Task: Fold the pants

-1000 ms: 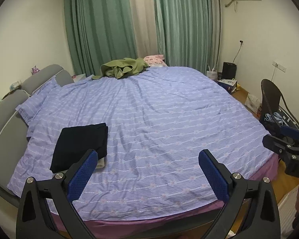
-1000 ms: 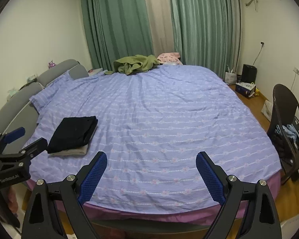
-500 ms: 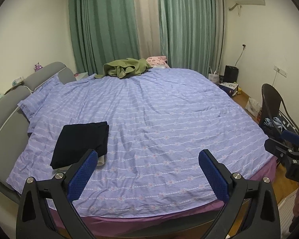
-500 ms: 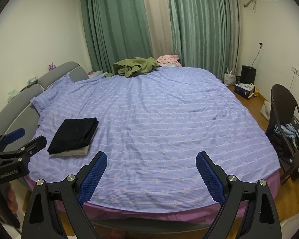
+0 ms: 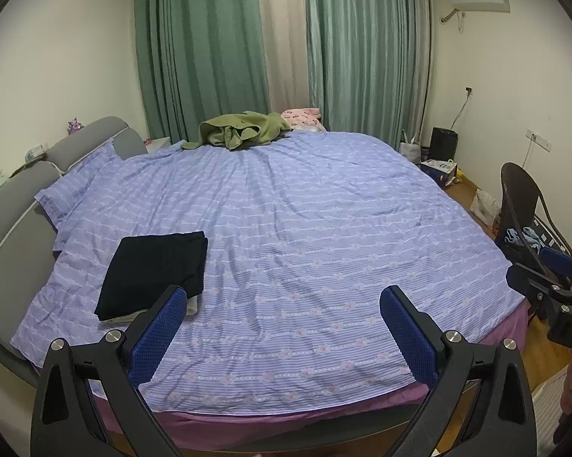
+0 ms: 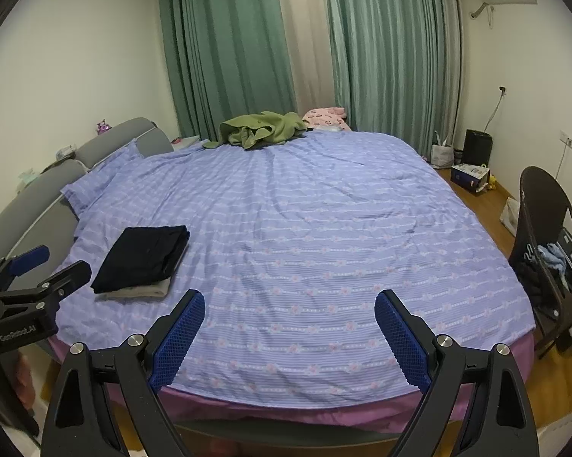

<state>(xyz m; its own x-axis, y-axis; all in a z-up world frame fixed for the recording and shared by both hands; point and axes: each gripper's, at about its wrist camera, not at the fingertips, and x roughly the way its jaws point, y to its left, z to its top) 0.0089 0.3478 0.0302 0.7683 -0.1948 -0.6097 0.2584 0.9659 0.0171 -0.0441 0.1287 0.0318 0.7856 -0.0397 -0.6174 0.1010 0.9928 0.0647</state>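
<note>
Both my tongs, left (image 5: 282,327) and right (image 6: 289,331), gape apart, holding nothing; folded black pants (image 6: 143,257) lie at ten o'clock on the bed (image 6: 324,228).

The black fabric pants (image 5: 154,271), folded into a flat, neat rectangle, are lying at the near left of the bed with purple striped bedding (image 5: 324,228). They are resting on top of a folded grey-beige garment (image 6: 141,289), whose edge is peeking out beneath their near side. Their folded layers are showing along the right edge.
</note>
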